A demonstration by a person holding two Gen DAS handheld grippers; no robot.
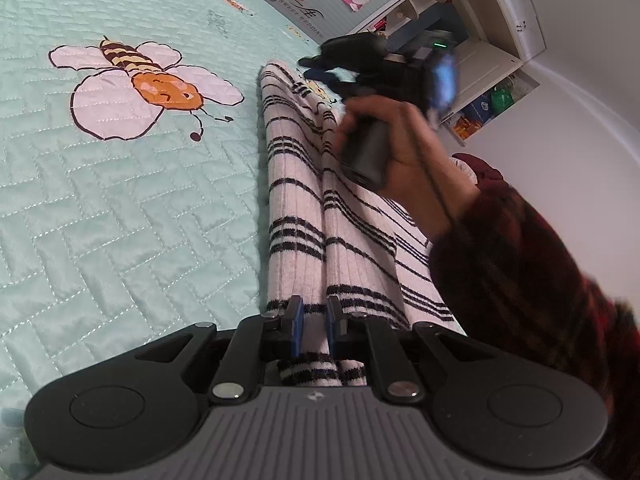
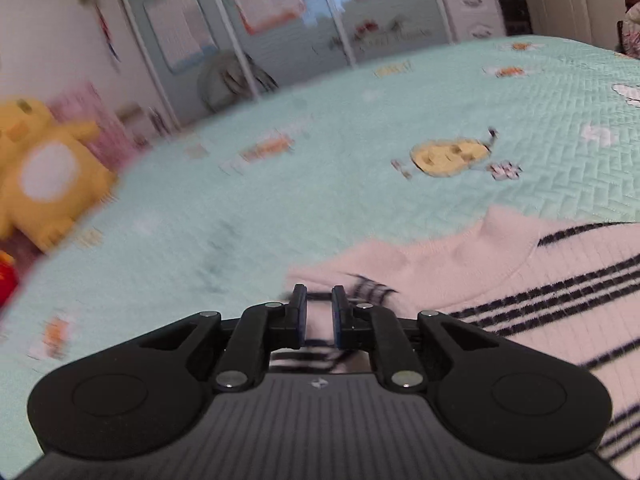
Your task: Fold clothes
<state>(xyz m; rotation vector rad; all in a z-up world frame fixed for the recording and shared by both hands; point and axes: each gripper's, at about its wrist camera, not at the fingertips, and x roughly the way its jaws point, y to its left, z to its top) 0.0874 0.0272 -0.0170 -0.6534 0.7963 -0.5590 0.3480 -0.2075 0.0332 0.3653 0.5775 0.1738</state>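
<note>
Left wrist view shows the striped sweater (image 1: 296, 216) lying on the bed (image 1: 120, 208), pink rib knit with dark bands, gathered into a long fold that runs away from you. It looks soft, light and floppy, so it will sag and slide wherever you leave it unsupported. Your left hand-held gripper (image 1: 314, 330) is clenched on the near end of that fold, with knit pinched between its blue pads. Your right hand-held gripper (image 2: 319, 314) is grasping a striped edge near the neckline, the jaws narrow with fabric between them, though blur hides how firmly the pads bite. Take hold at hems, cuffs or the doubled fold edges, where the knit is thicker and less likely to stretch. Your right hand (image 1: 404, 160) and plaid sleeve (image 1: 520, 264) reach across the garment. Beyond the bed stand a white shelf (image 1: 480, 40), a yellow plush toy (image 2: 44, 172) and wardrobe doors (image 2: 260, 20).
</note>
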